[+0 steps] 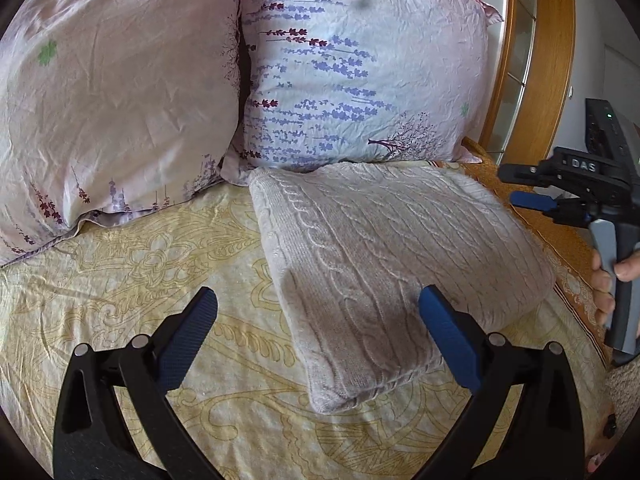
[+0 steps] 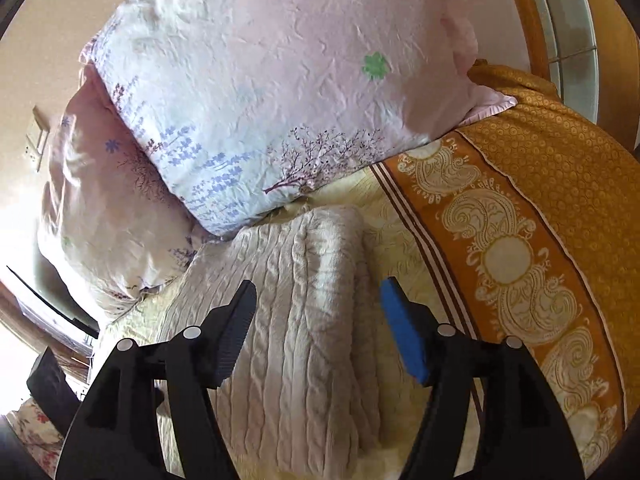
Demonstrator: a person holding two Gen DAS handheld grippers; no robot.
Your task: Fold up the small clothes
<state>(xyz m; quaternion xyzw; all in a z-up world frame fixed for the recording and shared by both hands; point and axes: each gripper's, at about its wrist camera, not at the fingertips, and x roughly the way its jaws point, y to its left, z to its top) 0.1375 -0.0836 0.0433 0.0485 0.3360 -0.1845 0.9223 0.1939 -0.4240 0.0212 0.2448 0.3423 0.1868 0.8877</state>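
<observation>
A pale cable-knit sweater (image 1: pixel 384 248) lies folded into a thick rectangle on the bed, just in front of the pillows. My left gripper (image 1: pixel 318 294) hovers open over its near left corner, the right blue pad above the knit and the left pad over the sheet. The right wrist view shows the same sweater (image 2: pixel 304 312) running under my right gripper (image 2: pixel 319 286), which is open with nothing pinched. From the left wrist view, that right gripper (image 1: pixel 516 186) sits off the sweater's right side, held by a hand (image 1: pixel 608 284).
Two floral pillows (image 1: pixel 112 112) (image 1: pixel 360 64) lean at the head of the bed. A yellow patterned sheet (image 1: pixel 140 272) covers the mattress. An orange patterned blanket (image 2: pixel 540 240) runs along the right side. A wooden frame (image 1: pixel 548 60) stands behind it.
</observation>
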